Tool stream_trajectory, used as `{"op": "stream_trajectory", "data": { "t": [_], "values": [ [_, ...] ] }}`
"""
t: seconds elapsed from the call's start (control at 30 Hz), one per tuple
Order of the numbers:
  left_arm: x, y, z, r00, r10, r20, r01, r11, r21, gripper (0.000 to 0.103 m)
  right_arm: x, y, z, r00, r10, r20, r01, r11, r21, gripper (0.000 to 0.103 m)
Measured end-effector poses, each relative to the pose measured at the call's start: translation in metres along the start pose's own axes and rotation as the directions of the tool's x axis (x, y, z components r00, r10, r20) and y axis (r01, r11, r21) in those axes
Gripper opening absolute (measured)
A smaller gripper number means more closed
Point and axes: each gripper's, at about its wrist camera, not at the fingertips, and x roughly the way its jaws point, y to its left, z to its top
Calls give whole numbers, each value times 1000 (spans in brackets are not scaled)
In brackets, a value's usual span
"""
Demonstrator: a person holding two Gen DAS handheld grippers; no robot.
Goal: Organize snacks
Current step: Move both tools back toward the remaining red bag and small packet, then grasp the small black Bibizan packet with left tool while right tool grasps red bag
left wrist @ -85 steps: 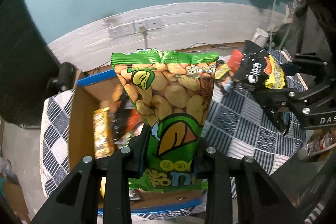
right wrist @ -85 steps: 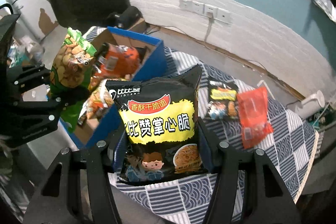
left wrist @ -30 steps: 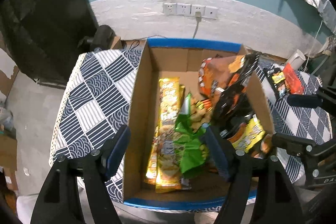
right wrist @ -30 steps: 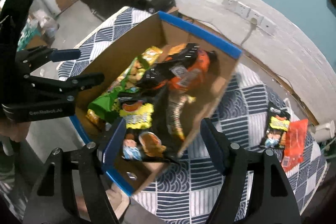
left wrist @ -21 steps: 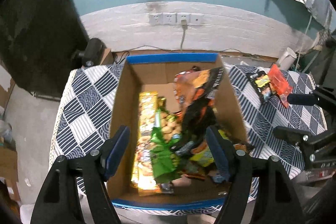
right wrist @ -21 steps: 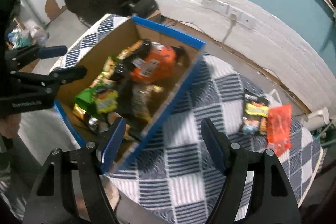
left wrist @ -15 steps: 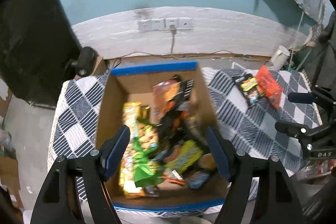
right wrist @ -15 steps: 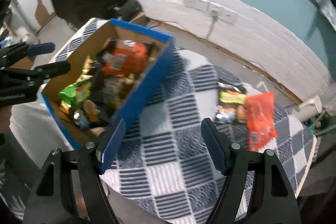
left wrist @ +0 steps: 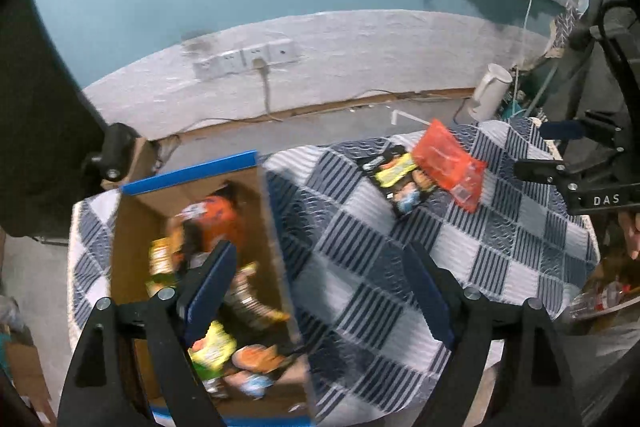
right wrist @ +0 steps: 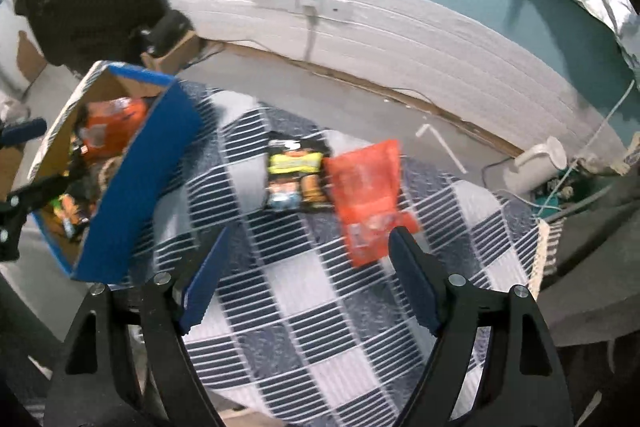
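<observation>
Left wrist view. Left tongs (left wrist: 320, 287): jaws apart and opening, nothing between them; they hang over the near right wall of the box and the cloth beside it. Cardboard box with blue rim (left wrist: 188, 171): on the left part of the bench, holding a jumble of snack bags, orange (left wrist: 218, 217), yellow and green among them, blurred. Checked cloth (left wrist: 500, 247): covers the bench. Black-and-yellow snack packet (left wrist: 396, 183) and red snack packet (left wrist: 448, 163): lying on the cloth at the far right, touching, the red one overlapping the black one's edge; both well apart from the box. Right tongs (left wrist: 548, 151): seen at the right edge, near the red packet.

Right wrist view. Right tongs (right wrist: 308, 279): jaws apart and opening, empty, above the cloth (right wrist: 304, 287), the red packet (right wrist: 366, 195) just ahead of the right jaw, the black-and-yellow packet (right wrist: 294, 179) beside it. Box (right wrist: 140, 163): at left. Kettle (right wrist: 538, 163): on the floor beyond the bench.

Risks, as judged. The two packets overlap, so a grip on one may drag or lift the other. Both are flat and slick; a shallow pinch may slip, or catch the cloth. The box is crowded; a further bag may sit proud or slide out.
</observation>
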Motion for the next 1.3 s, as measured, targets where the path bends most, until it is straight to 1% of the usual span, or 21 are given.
{"op": "stream_trajectory", "data": {
  "t": [0.07,0.13,0.23,0.33,0.47,0.57,0.63,0.7,0.83,0.9,0.97,1.1,1.23,1.3],
  "values": [
    [14,-13,11,999,-7,-33,8,1000,12,86,7,-17,4,1000,6,-10,-5,1000,25,81],
    [29,-26,20,998,-8,-58,10,999,43,86,17,-32,9,1000,14,-16,-13,999,47,81],
    [52,-38,32,996,3,-91,5,996,88,86,32,-43,15,999,28,-23,-27,998,49,81],
    [77,-43,46,993,5,-119,6,995,99,86,52,-52,20,999,38,-36,-36,999,37,81],
    [113,-44,58,987,-14,-160,24,998,58,86,84,-63,22,996,47,-71,-45,998,32,81],
    [138,-45,58,982,-42,-187,48,998,28,86,109,-70,20,993,55,-103,-52,998,33,81],
    [156,-45,59,975,-55,-216,56,998,-1,86,126,-72,18,991,58,-124,-55,998,24,81],
    [171,-44,60,969,-74,-235,69,997,-32,86,138,-73,17,989,45,-141,-44,999,12,81],
    [196,-38,57,960,-98,-260,74,992,-100,86,159,-76,15,983,61,-172,-60,998,13,81],
    [204,-34,55,957,-105,-270,73,989,-127,86,168,-77,14,981,59,-183,-58,998,11,81],
    [209,-28,52,956,-117,-268,79,985,-151,86,175,-76,13,977,74,-198,-75,997,1,81],
    [219,-20,50,953,-118,-279,71,982,-174,86,189,-73,7,973,62,-223,-72,997,-35,81],
    [224,-17,47,945,-170,-278,107,968,-227,86,200,-70,3,968,45,-246,-59,997,-49,81],
    [226,-19,45,943,-173,-284,110,968,-226,86,202,-67,1,968,34,-247,-52,997,-64,81]
  ]
}}
